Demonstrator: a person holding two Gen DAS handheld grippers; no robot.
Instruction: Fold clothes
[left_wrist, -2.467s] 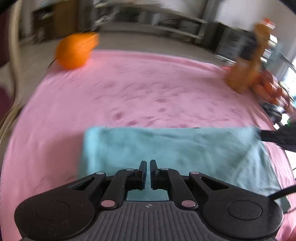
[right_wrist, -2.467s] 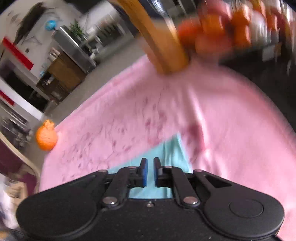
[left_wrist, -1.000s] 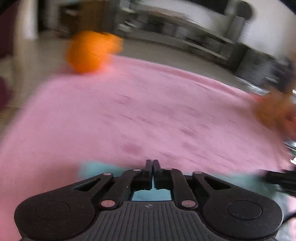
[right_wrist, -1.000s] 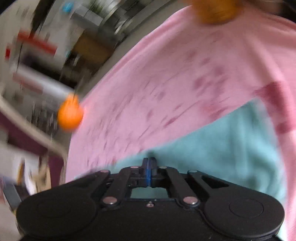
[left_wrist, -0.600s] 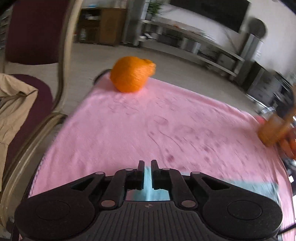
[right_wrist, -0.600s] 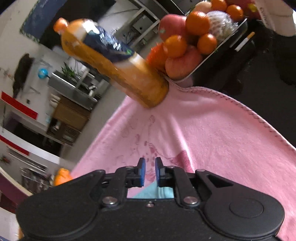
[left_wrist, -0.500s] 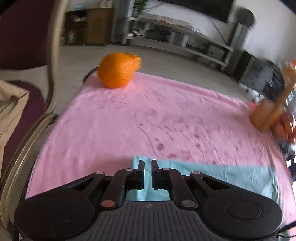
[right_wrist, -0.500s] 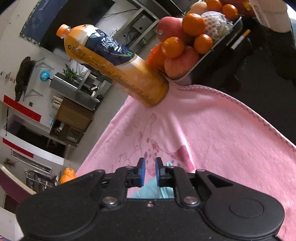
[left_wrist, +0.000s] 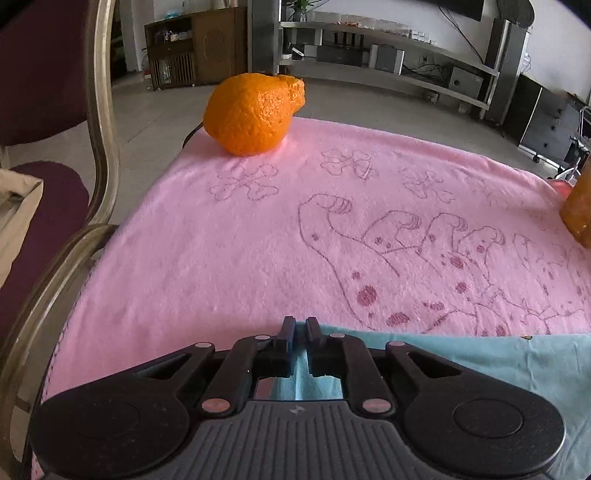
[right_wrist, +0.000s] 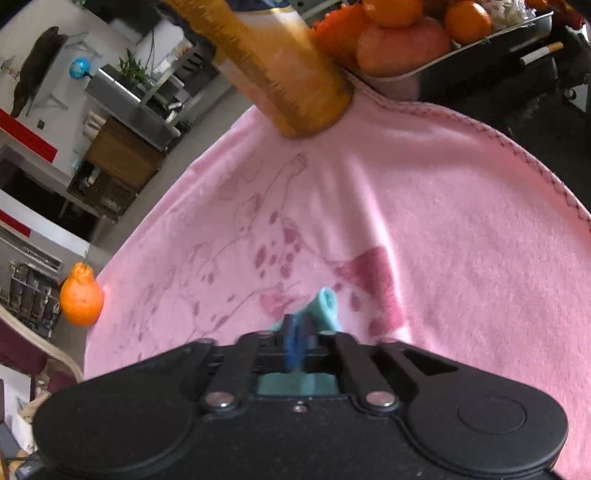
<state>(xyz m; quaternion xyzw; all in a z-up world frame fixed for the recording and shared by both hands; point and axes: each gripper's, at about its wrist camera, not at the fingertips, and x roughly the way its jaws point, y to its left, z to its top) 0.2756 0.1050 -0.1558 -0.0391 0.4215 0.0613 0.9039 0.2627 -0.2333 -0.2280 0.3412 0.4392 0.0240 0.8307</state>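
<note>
Bottle (right_wrist: 280, 70) stands ahead; both tools, left (left_wrist: 301, 328) and right (right_wrist: 295, 325), pinch teal cloth (left_wrist: 517, 362).

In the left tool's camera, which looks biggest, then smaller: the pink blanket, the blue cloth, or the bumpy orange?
1. Pink blanket, covering most of the view.
2. Blue cloth, a strip at the bottom, partly hidden behind the left tool.
3. Bumpy orange, though it sits farthest away, so it looks smaller than it is.

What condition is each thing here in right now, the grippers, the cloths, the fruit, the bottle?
left gripper: nearly closed around the teal cloth edge.
right gripper: shut on teal cloth.
teal cloth: lying flat, corner pinched up.
pink towel: spread flat.
orange fruit: whole, resting on towel.
bottle: standing on towel.
</note>
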